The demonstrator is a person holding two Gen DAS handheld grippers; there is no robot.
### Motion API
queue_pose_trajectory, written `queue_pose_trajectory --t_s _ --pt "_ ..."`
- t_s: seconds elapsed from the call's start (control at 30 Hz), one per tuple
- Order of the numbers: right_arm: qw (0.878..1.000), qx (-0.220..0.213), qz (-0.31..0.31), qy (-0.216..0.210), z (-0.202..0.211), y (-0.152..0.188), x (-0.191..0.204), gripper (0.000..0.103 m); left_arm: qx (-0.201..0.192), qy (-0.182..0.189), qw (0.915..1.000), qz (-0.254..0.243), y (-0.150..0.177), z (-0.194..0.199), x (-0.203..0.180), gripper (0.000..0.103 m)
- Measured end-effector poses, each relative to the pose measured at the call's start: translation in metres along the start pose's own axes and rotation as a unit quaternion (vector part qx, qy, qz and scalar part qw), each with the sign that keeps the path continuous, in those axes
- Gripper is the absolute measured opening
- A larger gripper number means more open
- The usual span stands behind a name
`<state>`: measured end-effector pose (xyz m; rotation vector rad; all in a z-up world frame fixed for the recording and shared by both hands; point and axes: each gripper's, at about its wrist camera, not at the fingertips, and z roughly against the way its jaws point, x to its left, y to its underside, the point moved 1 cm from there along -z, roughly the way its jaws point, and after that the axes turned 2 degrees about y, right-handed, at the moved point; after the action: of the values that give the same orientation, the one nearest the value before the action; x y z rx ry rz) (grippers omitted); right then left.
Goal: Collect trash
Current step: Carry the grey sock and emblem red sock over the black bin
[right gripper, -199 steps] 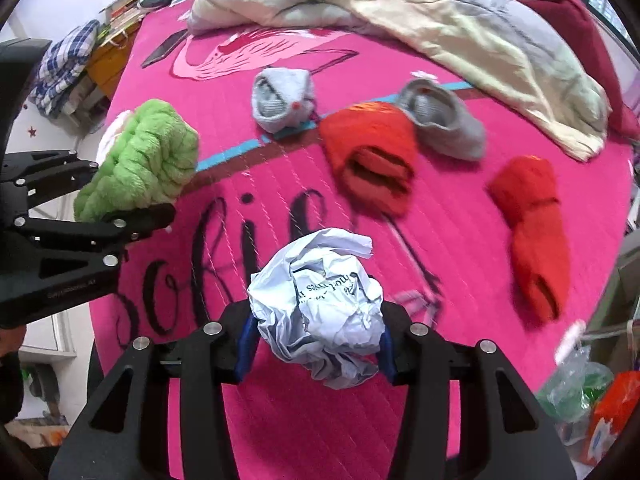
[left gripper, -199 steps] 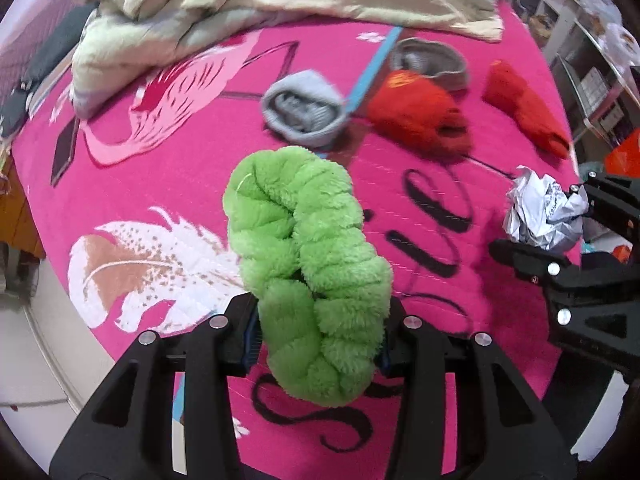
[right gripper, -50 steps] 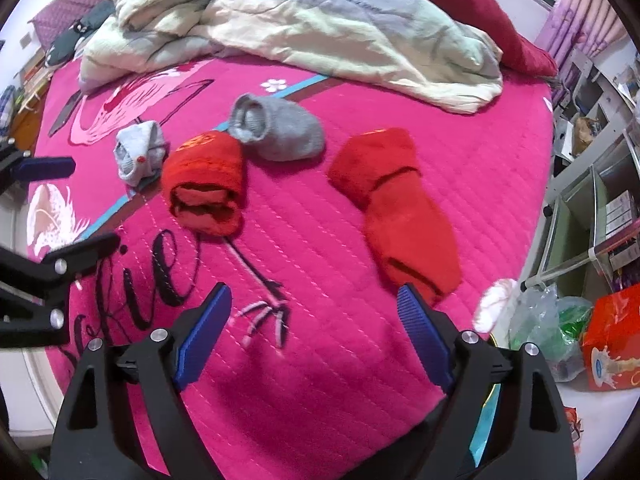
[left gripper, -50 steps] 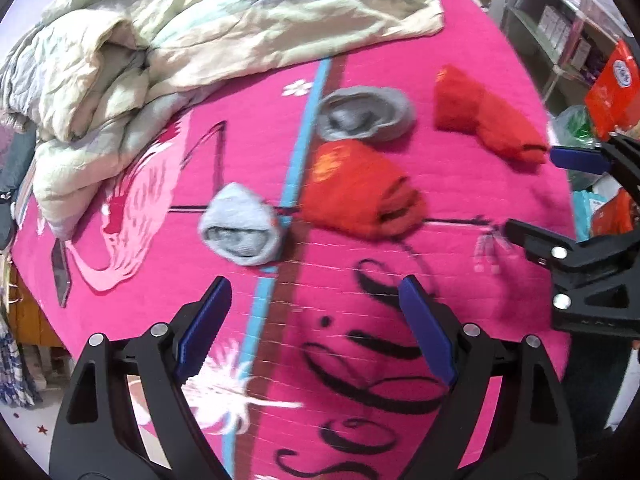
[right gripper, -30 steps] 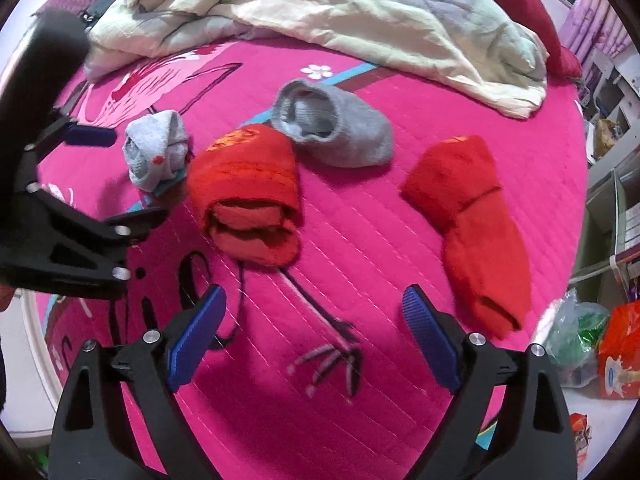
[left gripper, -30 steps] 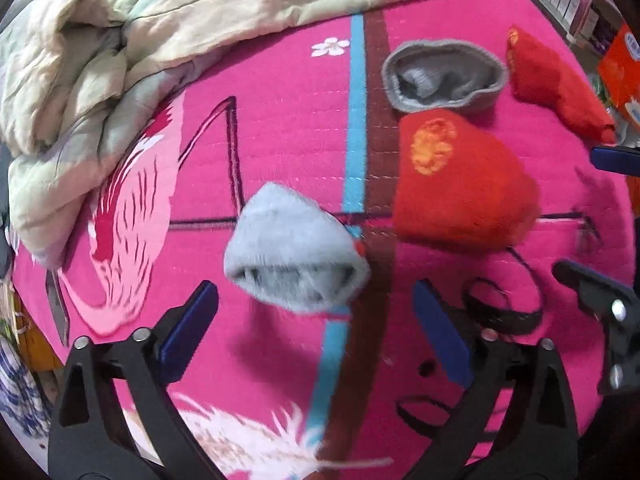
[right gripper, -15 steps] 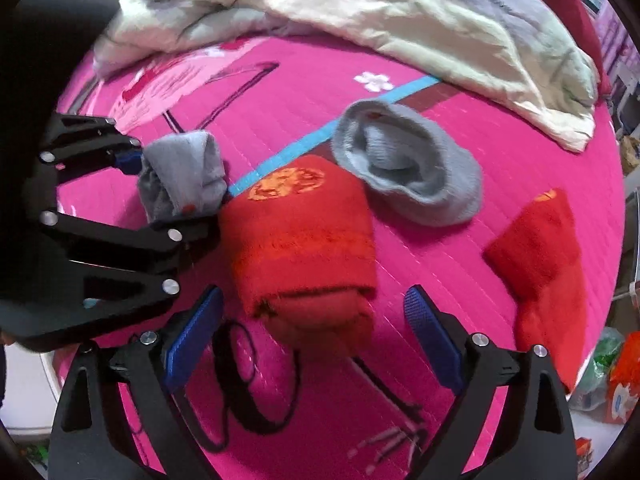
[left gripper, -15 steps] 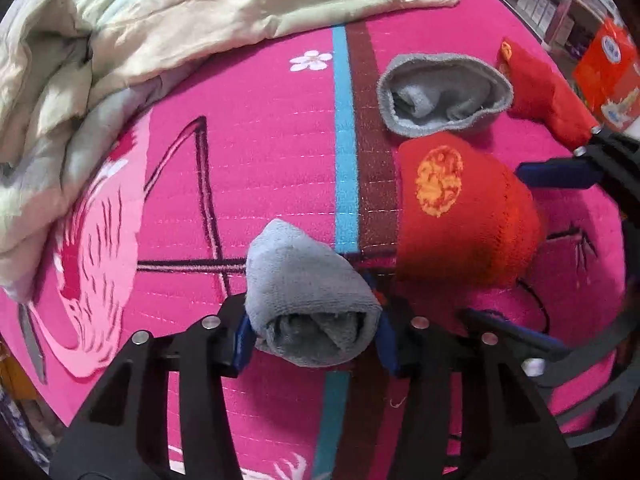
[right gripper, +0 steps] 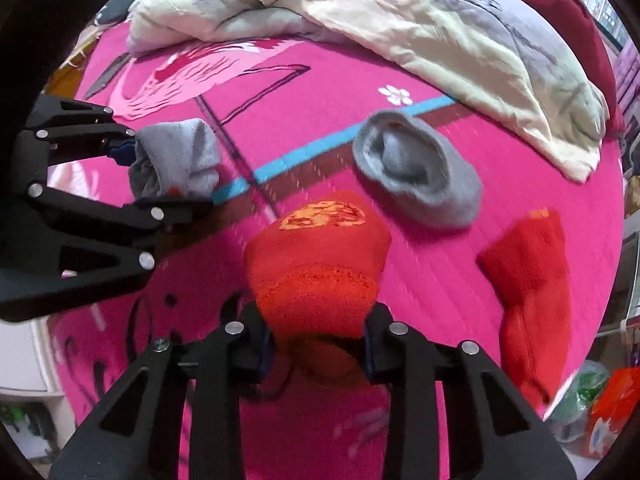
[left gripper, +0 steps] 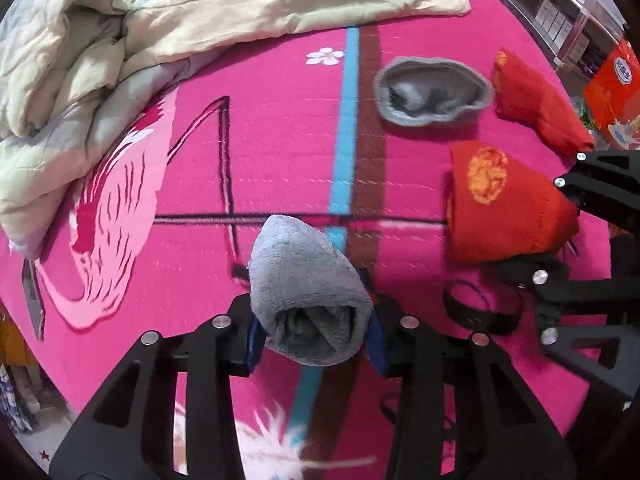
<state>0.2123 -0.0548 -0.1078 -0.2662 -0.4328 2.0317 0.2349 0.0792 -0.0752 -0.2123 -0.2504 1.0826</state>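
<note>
My left gripper (left gripper: pixel 314 338) is shut on a rolled light grey sock (left gripper: pixel 304 280) and holds it just above the pink bedspread (left gripper: pixel 260 120). It also shows at the left of the right wrist view (right gripper: pixel 176 160). My right gripper (right gripper: pixel 318 346) is shut on a folded red sock with an orange emblem (right gripper: pixel 320 264), also seen at the right of the left wrist view (left gripper: pixel 504 212). A second grey sock (right gripper: pixel 416 172) and a second red sock (right gripper: pixel 528 280) lie loose on the bed beyond.
A crumpled pale quilt (left gripper: pixel 140 20) covers the far side of the bed (right gripper: pixel 440 20). Shelves (left gripper: pixel 560 12) and an orange box (left gripper: pixel 616 76) stand past the bed's right edge. Plastic bags (right gripper: pixel 580 416) lie on the floor at the lower right.
Half a second ago my right gripper was open around the red sock; now it is shut on it. My left gripper stays shut on the grey sock, which has lifted a little.
</note>
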Motion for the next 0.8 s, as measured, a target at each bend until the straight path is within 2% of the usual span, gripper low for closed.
queue_pose_trajectory --t_s 0.43,0.8 --pt "1.000 -0.002 -0.014 0.011 0.054 0.056 -0.031 0.030 0.006 -0.016 0.9984 -0.054 0.009 0.030 -0.085 0.040" --pt "0.998 -0.023 -0.055 0.032 0.097 0.104 -0.084 0.030 -0.005 -0.009 0.9939 -0.110 -0.013 0.051 -0.171 0.041"
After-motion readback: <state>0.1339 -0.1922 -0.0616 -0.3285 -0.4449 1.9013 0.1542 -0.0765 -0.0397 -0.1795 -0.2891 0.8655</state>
